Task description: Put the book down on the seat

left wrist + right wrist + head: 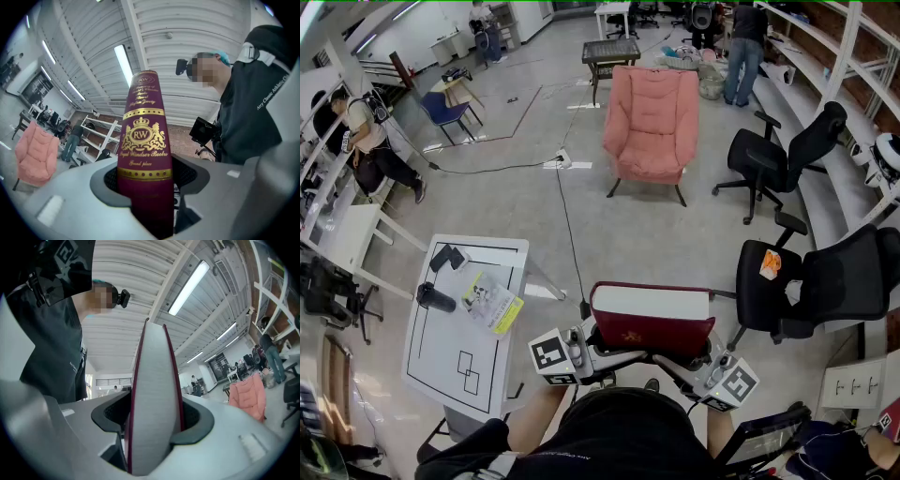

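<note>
I hold a thick maroon book with white page edges level in front of me, one gripper at each end. My left gripper is shut on its spine end; in the left gripper view the gold-printed spine stands between the jaws. My right gripper is shut on the other end, where the white page block fills the jaws. A pink armchair stands ahead across the floor, well away from the book, also in the left gripper view and the right gripper view.
A white table at my left carries a black cylinder and a booklet. Black office chairs stand at right, one with an orange item on its seat. A cable runs across the floor. People stand at the back and left.
</note>
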Available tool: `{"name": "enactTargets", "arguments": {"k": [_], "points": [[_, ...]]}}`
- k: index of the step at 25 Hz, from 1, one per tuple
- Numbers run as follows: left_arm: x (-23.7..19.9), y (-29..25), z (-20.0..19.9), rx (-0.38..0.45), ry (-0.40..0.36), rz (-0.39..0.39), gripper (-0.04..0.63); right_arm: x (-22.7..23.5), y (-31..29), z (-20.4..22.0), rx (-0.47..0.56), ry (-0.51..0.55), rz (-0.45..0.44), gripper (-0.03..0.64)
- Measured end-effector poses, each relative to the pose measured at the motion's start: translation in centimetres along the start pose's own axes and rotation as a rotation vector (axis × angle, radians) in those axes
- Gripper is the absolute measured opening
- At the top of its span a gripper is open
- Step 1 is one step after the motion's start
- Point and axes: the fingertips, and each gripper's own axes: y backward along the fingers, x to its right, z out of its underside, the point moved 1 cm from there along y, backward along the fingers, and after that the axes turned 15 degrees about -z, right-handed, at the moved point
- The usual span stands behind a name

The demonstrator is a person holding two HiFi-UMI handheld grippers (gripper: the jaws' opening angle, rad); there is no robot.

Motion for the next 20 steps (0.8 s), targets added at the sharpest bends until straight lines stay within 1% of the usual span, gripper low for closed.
{"name": "enactTargets", "arguments": {"k": [3,10,14,16,20], "points": [[0.0,0.0,-0.1,0.0,-0.002,0.01,0.256,-0.3,-1.0,-1.9,0.035,0.004,-0.008,0.288],[-0.4,0.3,-0.7,0.029,-0.021,0.019,0.258,0.1,-1.2,-1.2,0.0,0.025,-0.026,0.296],[-1.4,0.8,-1.0,0.02,-0.006,0.013,0.258,0.6,-2.5,-0.8,-0.025,0.043,-0.005,0.305],[-2.4,1.5,-1.3,0.032,-0.006,0.012,0.258,0.9,-3.6,-0.5,-0.033,0.055,0.005,0.31],[-3.7,2.5,-2.0,0.034,-0.012,0.016,0.258,1.3,-5.4,0.0,-0.051,0.038,0.013,0.314]]}}
